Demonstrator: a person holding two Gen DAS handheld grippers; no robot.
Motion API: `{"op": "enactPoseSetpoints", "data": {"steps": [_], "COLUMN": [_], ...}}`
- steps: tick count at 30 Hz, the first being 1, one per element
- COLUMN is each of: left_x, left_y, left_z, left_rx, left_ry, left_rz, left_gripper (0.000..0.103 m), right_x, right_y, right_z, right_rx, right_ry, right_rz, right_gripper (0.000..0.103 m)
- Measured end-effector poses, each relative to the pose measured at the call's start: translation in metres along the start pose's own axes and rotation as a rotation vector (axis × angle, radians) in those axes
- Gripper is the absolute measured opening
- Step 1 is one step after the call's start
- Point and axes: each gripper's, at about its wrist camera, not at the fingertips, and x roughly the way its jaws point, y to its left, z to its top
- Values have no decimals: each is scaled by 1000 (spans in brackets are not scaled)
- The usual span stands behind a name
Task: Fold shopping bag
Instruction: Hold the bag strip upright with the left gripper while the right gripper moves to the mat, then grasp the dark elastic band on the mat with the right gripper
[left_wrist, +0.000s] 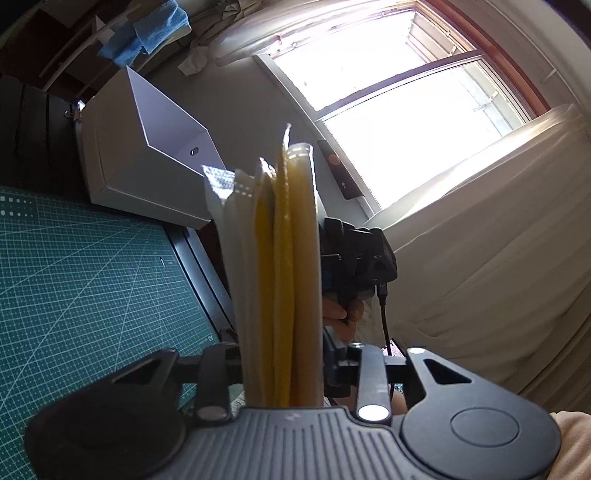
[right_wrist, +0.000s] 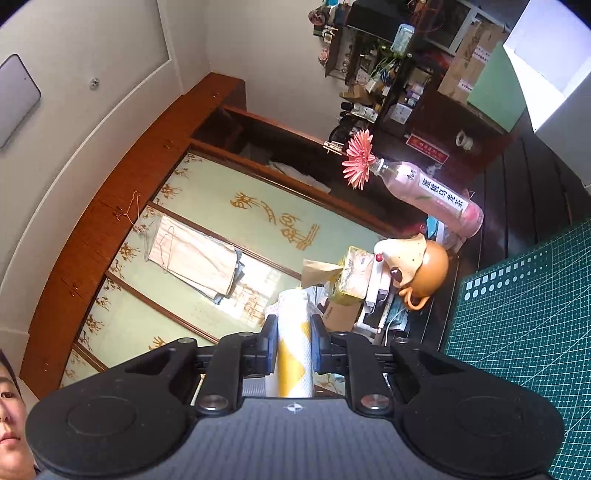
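Left claw (left_wrist: 280, 365): clamped on shopping bag (left_wrist: 277, 266), folded yellow-and-white layers standing edge-on between fingers. Right claw (right_wrist: 293, 345): clamped on same bag (right_wrist: 291, 343), bundle poking out past fingertips. Green cutting mat (left_wrist: 81, 266): left of left claw, right of right claw (right_wrist: 524, 325). White box (left_wrist: 140, 162): beyond left claw, upper left. Pink bottle with flower (right_wrist: 428, 192): beyond right claw, upper right.

The folded shopping bag (left_wrist: 277, 266) hid most of the right hand-held gripper (left_wrist: 354, 266) behind it at three o'clock, and blocked the left hand-held gripper (left_wrist: 284, 373) fingertips. The green cutting mat (right_wrist: 524, 325) ran off the frame edge at four o'clock. A face (right_wrist: 11, 421) was cropped at eight o'clock.
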Motion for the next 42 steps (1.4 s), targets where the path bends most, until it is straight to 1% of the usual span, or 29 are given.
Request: {"op": "enactPoseSetpoints", "data": {"steps": [3,4,5,7,8,9,11,13,14,15,16,18,19,20,21,22,23,24,25,27,29,30,31,32,33,35,37,40,42], "left_x": [1,1,2,0,-1,-1,-2,0,2,2,1,2,3,5,9,16,20,21,25,29,34,36,38,36,35,32,29,28,29], "left_y": [-4,-6,-8,-8,-7,-7,-10,-12,-13,-14,-15,-13,-11,-11,-10,-8,-7,-5,-2,-1,-1,-2,-4,-5,-6,-6,-6,-6,-8], "left_z": [-1,-1,-3,-4,-4,-3,-6,-7,-7,-7,-8,-6,-3,-1,0,3,3,-1,-3,-8,-11,-12,-12,-12,-12,-13,-13,-12,-12], "left_rx": [17,23,29,26,23,24,41,90,120,137,140,133,120,106,102,101,99,101,108,135,173,202,230,225,219,201,183,187,200], "left_ry": [-27,-37,-60,-107,-123,-140,-215,-271,-285,-299,-307,-338,-319,-293,-268,-229,-206,-199,-192,-177,-168,-176,-179,-173,-167,-164,-166,-167,-167], "left_rz": [24,47,92,180,215,259,409,558,617,651,662,702,696,706,744,816,863,899,945,985,1031,1048,1054,1034,1014,983,958,943,940], "left_gripper": [12,11,11,11,11,11,11,11,11,11,11,11,11,11,11,11,11,11,11,11,10,10,9,9,10,10,10,10,11], "right_x": [-3,-3,-4,-5,-7,-10,-16,-22,-23,-23,-26,-34,-40,-47,-54,-61,-66,-71,-75,-79,-84,-86,-88,-89,-89,-91,-95,-100,-102], "right_y": [-1,-2,-2,1,4,11,24,38,47,56,63,73,76,78,79,77,73,68,63,41,17,5,-5,-13,-20,-32,-46,-51,-49], "right_z": [1,1,2,4,5,7,11,15,13,9,4,-3,-4,-4,-3,-1,0,2,4,7,7,6,4,2,0,-4,-9,-11,-12], "right_rx": [6,11,12,-7,-24,-61,-135,-218,-301,-400,-475,-577,-589,-568,-544,-512,-481,-450,-412,-287,-124,-57,-1,23,45,82,165,193,189], "right_ry": [-10,-18,-20,-27,-30,-35,-43,-45,-24,-5,5,27,24,17,14,29,55,80,114,222,304,332,359,382,401,402,402,383,362], "right_rz": [2,-1,-12,-68,-116,-217,-420,-628,-754,-890,-991,-1169,-1235,-1273,-1304,-1314,-1333,-1353,-1375,-1431,-1439,-1449,-1461,-1486,-1510,-1537,-1548,-1533,-1508], "right_gripper": [20,24,27,29,32,34,41,41,41,41,41,41,41,41,42,45,52,53,53,52,46,43,40,35,33,32,29,27,21]}}
